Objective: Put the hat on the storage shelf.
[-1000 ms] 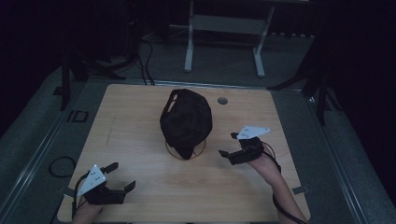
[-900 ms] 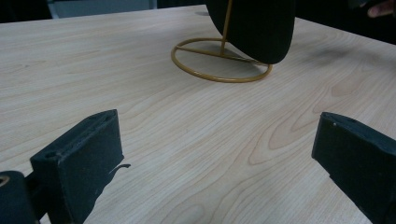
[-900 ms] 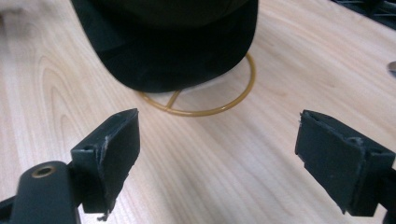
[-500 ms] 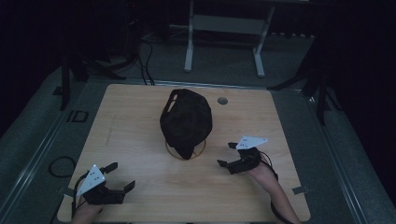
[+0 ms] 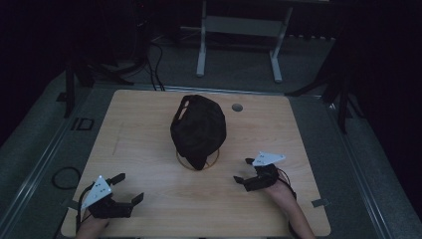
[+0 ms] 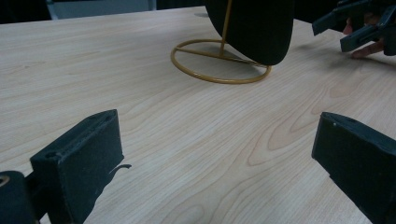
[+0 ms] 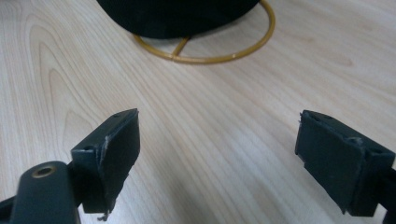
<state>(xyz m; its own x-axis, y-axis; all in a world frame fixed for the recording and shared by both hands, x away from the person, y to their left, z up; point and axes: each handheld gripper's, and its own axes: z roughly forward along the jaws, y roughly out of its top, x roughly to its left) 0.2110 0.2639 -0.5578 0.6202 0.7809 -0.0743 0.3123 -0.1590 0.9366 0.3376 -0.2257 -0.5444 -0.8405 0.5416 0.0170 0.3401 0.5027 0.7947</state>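
While a black cap [image 5: 198, 129] sits on a gold wire stand [image 5: 197, 160] at the middle of the table [image 5: 149, 149], both the left gripper [image 5: 128, 187] and the right gripper [image 5: 243, 172] rest low with jaws spread and empty. It looks like the approach step; next, I think, the right gripper, which is nearer, must reach to the cap's lower edge.

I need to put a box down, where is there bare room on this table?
Bare wood lies left of the black cap on its gold stand, and between the left gripper and right gripper. The right side is tighter: the right gripper sits near the stand.
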